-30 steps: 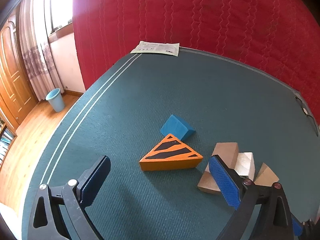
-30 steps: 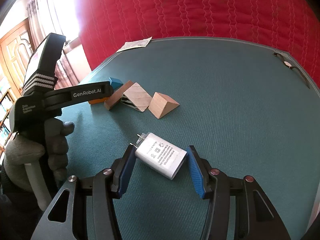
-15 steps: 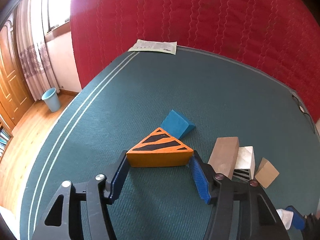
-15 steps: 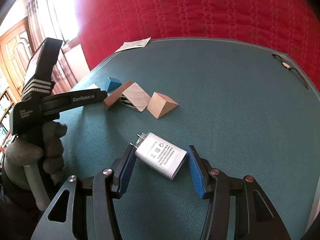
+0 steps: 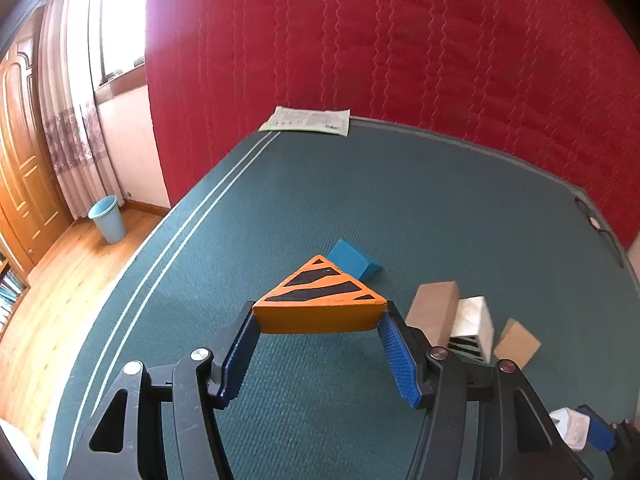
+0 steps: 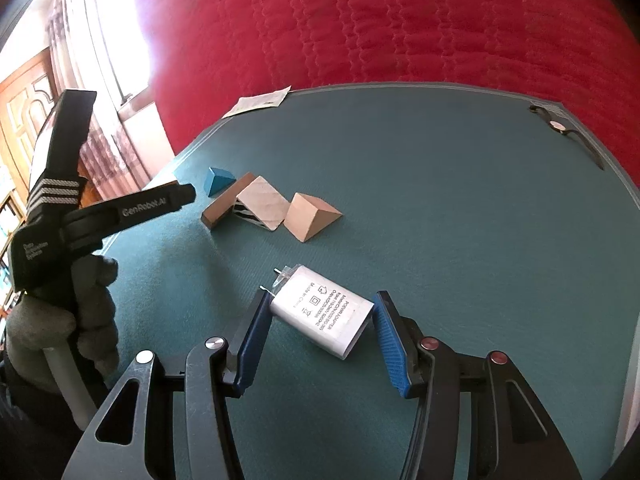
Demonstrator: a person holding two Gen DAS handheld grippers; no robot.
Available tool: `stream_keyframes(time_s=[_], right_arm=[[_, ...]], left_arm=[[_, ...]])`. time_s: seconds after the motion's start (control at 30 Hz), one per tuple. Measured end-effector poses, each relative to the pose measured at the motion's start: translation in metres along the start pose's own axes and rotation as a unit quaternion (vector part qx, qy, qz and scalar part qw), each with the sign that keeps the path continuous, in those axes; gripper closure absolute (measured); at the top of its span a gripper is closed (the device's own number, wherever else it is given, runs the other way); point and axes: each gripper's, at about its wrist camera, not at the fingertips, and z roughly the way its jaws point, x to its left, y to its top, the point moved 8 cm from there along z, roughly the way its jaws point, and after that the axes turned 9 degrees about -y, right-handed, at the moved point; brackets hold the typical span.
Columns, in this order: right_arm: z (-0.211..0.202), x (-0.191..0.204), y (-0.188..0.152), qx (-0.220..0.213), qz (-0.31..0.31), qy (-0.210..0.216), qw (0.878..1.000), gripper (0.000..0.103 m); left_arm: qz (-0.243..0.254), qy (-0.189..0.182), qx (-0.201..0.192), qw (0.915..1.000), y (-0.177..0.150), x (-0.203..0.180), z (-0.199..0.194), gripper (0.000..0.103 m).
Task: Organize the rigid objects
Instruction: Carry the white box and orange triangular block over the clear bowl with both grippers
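My left gripper (image 5: 318, 318) is shut on an orange triangular block with black stripes (image 5: 318, 300), held a little above the green table (image 5: 360, 200). Behind it lies a blue wedge (image 5: 352, 264). To its right stand a brown block (image 5: 434, 308), a white block with a striped face (image 5: 472, 326) and a tan wedge (image 5: 516, 344). My right gripper (image 6: 320, 316) is shut on a white power adapter (image 6: 320, 312) with its prongs pointing up-left. The same wooden blocks (image 6: 260, 204) lie beyond it, and the left gripper's body (image 6: 120, 212) sits at the left in a gloved hand (image 6: 60, 312).
A printed paper sheet (image 5: 306, 120) lies at the table's far corner against a red quilted backdrop (image 5: 400, 60). A watch-like strap (image 6: 560, 128) rests near the far right edge. Off the left edge are a wooden floor and a blue bin (image 5: 106, 218).
The left gripper closed from wide open onto the orange striped block and lifted it slightly; the block now hides part of the blue wedge. The right gripper kept still on the adapter.
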Motion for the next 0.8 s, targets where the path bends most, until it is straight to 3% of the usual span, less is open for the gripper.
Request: stream_keyframes(time_s=[0.8], right_arm=[[-0.072,-0.065,-0.022,-0.033,0.066,-0.052,0.996,0.05]], left_arm=[[0.075,-0.047,-0.011,0.996,-0.017,-0.067,-0.04,0.04]])
